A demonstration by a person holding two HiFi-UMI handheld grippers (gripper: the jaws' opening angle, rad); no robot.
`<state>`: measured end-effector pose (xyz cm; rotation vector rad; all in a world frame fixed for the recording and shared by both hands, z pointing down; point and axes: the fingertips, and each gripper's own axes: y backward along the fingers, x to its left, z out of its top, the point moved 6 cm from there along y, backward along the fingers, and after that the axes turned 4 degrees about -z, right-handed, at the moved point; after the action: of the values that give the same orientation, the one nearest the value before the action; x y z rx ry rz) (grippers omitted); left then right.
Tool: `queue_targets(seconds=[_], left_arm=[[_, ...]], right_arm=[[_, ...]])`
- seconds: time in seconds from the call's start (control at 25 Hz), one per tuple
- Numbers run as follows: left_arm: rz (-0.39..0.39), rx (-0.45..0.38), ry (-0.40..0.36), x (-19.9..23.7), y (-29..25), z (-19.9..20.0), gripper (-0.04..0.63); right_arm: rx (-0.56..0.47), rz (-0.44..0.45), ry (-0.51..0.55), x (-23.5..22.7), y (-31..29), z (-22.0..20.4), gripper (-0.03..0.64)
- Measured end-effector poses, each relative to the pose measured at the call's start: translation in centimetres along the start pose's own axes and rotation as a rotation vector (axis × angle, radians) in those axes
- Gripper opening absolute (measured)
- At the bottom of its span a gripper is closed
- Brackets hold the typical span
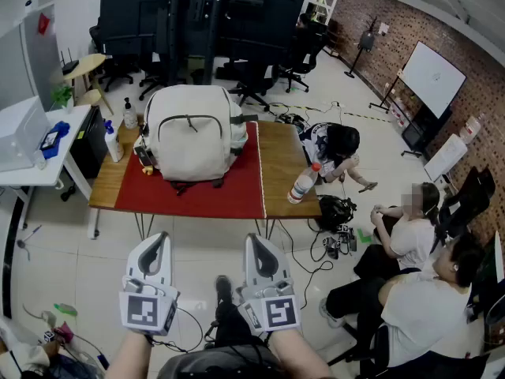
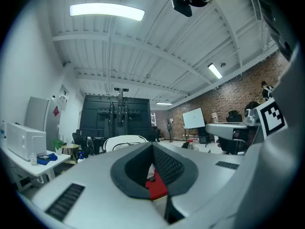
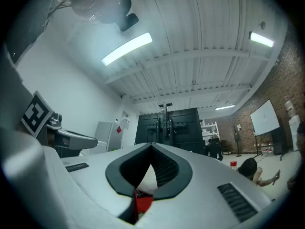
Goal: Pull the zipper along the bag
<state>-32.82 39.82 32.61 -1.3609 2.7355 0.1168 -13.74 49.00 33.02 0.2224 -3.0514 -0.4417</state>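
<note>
A white backpack (image 1: 193, 133) with a dark curved zipper on its front stands upright on a red cloth (image 1: 189, 192) on the wooden table (image 1: 288, 160). My left gripper (image 1: 158, 243) and right gripper (image 1: 260, 245) hang side by side well short of the table's near edge, both shut and holding nothing. In the left gripper view the backpack (image 2: 125, 140) shows small and far beyond the closed left gripper (image 2: 152, 146). The right gripper (image 3: 151, 146) points slightly upward; white and red show through the gap below its tips.
A plastic bottle (image 1: 303, 184) stands near the table's right edge, spray bottles (image 1: 113, 139) at its left end. A white side table (image 1: 35, 144) with a box is at the left. Several people (image 1: 410, 235) sit on the floor to the right, with cables and a bag (image 1: 335, 212) nearby.
</note>
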Motion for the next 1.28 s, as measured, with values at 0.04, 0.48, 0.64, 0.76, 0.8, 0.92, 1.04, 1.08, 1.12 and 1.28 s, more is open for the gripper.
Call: queue_targets(seconds=[0.04,0.48,0.64,0.76,0.8,0.92,1.04,1.08,1.12,1.28], left_arm=[[0.001,-0.002,-0.004,0.4,-1.1,-0.3,0.015],[0.015,0.016,0.009,6.9,-20.1,-4.0,0.015],[0.034,0.052,0.008,10.5,-31.1,-4.3,0.015],[0.058,0.100,-0.011,13.2,-38.9,-5.0,0.015],[0.071,0.112,-0.009,13.6,-41.3,-5.3,0.017],[0.110,0.123,0.005,15.0,-48.0,-6.5,0.017],[0.148,0.123,0.031,18.6,-54.2,-8.1,0.015],[0.157,0.126,0.040,19.8,-55.7,-8.6,0.015],[0.165,0.137,0.047,20.8,-56.9,-8.9,0.015],[0.184,0.189,0.050,22.5,-59.0,-10.2,0.017]], right_arm=[[-0.002,-0.001,-0.005,-0.6,-1.2,-0.8,0.011],[0.037,0.067,-0.072,-8.3,-19.0,-9.6,0.011],[0.070,0.131,-0.099,-12.8,-29.6,-12.2,0.011],[0.081,0.170,-0.099,-16.0,-37.3,-14.5,0.011],[0.091,0.181,-0.100,-17.1,-39.4,-15.2,0.011],[0.109,0.219,-0.104,-20.4,-45.0,-17.4,0.011],[0.138,0.262,-0.089,-21.4,-51.2,-20.2,0.011],[0.149,0.273,-0.084,-21.4,-53.0,-21.1,0.011],[0.156,0.281,-0.080,-21.5,-54.4,-21.9,0.011],[0.179,0.289,-0.084,-21.6,-56.9,-23.8,0.011]])
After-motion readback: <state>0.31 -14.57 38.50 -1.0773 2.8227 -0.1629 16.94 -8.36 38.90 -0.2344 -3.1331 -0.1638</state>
